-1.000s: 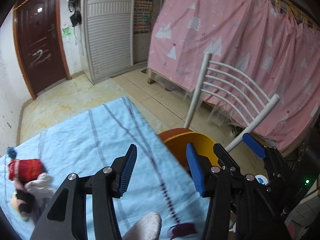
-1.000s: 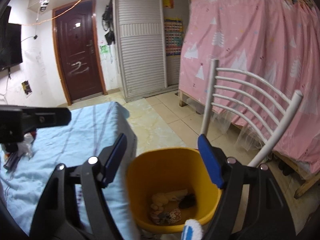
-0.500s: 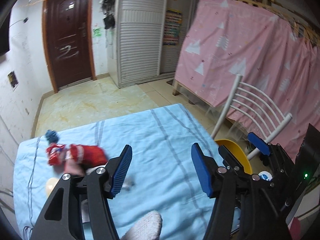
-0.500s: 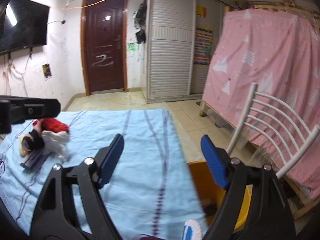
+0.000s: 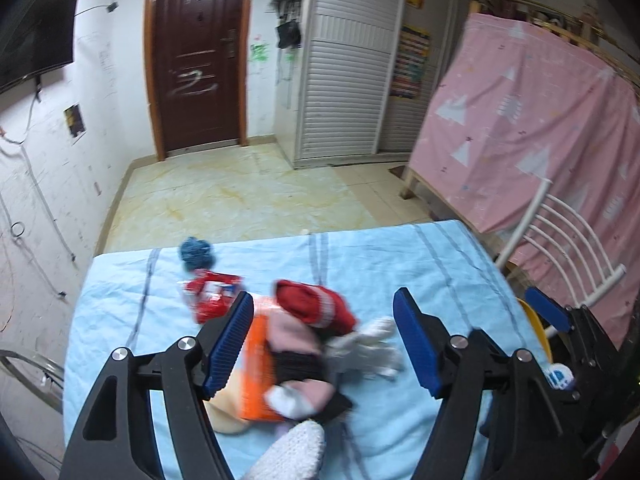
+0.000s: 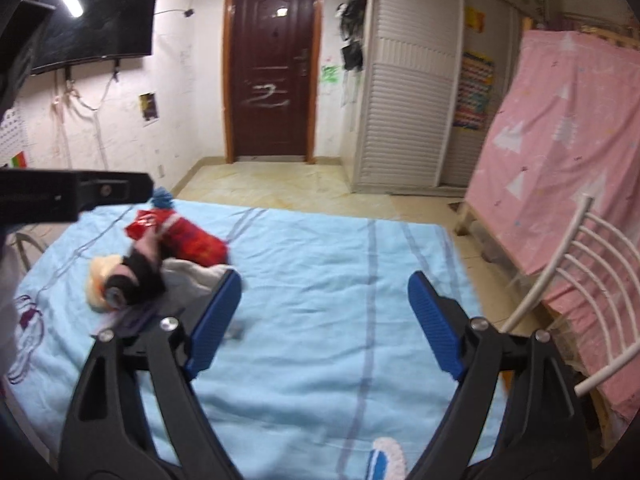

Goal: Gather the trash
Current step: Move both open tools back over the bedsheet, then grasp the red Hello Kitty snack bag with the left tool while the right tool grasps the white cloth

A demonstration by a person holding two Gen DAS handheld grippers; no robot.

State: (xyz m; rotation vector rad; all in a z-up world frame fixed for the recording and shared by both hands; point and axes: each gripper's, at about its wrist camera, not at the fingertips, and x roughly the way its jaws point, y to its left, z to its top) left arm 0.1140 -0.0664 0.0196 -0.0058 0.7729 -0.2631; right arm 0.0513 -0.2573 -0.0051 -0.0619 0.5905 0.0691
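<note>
A TV (image 6: 92, 12) hangs on the far left wall, with a dark door (image 5: 198, 52) further along the back wall and a white slatted wardrobe (image 5: 344, 64) beside it. Below, a table under a light blue cloth (image 6: 320, 320) fills the middle of the room. The trash sits in a loose heap on the left part of that cloth: a blue pom-pom (image 5: 195, 251) at the far edge, a red wrapper (image 5: 212, 294) just nearer, then a red roll (image 5: 316, 306) lying over pink and black scraps, an orange packet (image 5: 256, 372) and a white crumpled rag (image 5: 366, 346); blur makes the smaller pieces hard to tell apart. The left gripper (image 5: 324, 344) hangs over this heap, tilted downward, its blue pads spreading wider; the heap shows in the gap between them, but the pads do not press on anything. A white knitted fingertip (image 5: 296, 452) pokes up at the bottom of that view. To the right, the right gripper (image 6: 324, 320) hovers over bare cloth, its jaws also widening, with nothing between them; the heap lies off to its left, just beside its left pad. Past the table's right edge a sliver of a yellow bin (image 5: 538, 332) shows, close to a white chair (image 6: 580, 280), and behind the chair a pink curtain (image 5: 540, 120) covers a wooden frame.
</note>
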